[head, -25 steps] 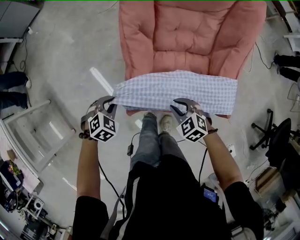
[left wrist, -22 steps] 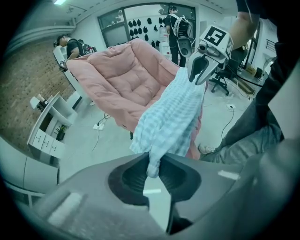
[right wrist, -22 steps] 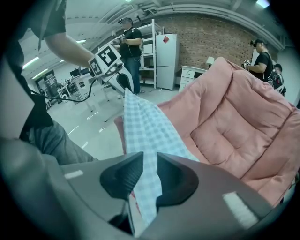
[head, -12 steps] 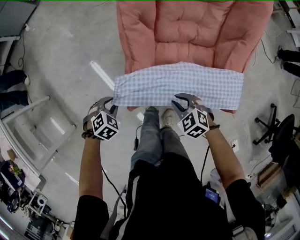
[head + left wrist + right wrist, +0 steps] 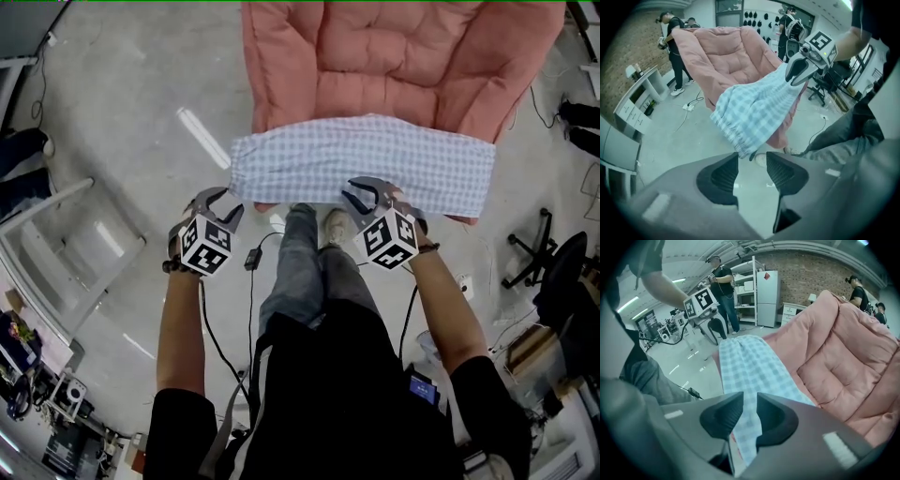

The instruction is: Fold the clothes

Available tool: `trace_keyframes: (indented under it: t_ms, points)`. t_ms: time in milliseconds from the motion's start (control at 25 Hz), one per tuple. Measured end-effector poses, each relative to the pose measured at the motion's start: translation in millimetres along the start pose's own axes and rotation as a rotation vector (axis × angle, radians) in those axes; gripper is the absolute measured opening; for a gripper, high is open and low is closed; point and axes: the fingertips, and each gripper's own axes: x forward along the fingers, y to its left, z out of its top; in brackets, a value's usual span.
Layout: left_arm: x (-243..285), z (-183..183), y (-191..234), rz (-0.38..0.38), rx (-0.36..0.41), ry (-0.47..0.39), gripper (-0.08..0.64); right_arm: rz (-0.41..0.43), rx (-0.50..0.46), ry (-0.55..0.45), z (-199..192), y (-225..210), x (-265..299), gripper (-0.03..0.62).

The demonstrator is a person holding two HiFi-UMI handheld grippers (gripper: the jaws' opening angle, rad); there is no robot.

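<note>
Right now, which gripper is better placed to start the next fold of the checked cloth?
Probably right. The right gripper is clamped on the checked cloth draped over the pink chair. The left gripper has just been opening its jaws, nothing between them; the cloth's corner hangs just beyond.

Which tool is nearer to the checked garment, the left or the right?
Right. The right tool is clamped on the front edge of the checked garment; the left tool, whose jaws have just been opening with nothing between them, sits just off its left end.

Blue/white checked garment [image 5: 366,161]; folded to wide strip; spread L-R across pink chair [image 5: 375,56] front edge.
</note>
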Motion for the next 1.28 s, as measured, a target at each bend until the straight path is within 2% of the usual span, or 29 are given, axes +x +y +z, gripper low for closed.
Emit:
trace_keyframes:
  t_ms: [80,160,360,480,720,920,1080,1280]
  points:
    - [-7.5,4.1,-0.9,-0.005,-0.065,-0.030,0.198,-0.007,-0.002,-0.008,4.3,-2.2,-7.3,0.097]
    - [-16.4,8.7,-1.2,0.005,-0.097,-0.050,0.198,-0.014,-0.002,-0.010,6.5,-3.8,-15.6,0.097]
    - [-42.4,34.3,-6.9,0.021,-0.049,-0.082,0.198,-0.041,0.004,-0.013,13.3,-9.2,-40.8,0.097]
    - [-59.0,63.4,-3.2,0.036,-0.016,-0.117,0.197,-0.083,-0.014,-0.018,20.9,-19.8,-65.4,0.097]
    - [-130.0,143.4,-17.2,0.076,-0.089,-0.322,0.196,-0.186,0.029,-0.104,47.6,-36.2,-147.4,0.097]
    - [-177.2,192.8,-58.7,0.063,-0.141,-0.455,0.195,-0.272,0.030,-0.178,62.5,-34.2,-209.2,0.100]
    - [-195.2,218.8,-94.8,0.015,-0.111,-0.499,0.194,-0.342,0.074,-0.226,54.2,-21.6,-249.9,0.100]
    - [-203.2,249.2,-118.8,-0.051,-0.027,-0.507,0.189,-0.446,0.215,-0.210,30.4,-11.2,-275.3,0.098]
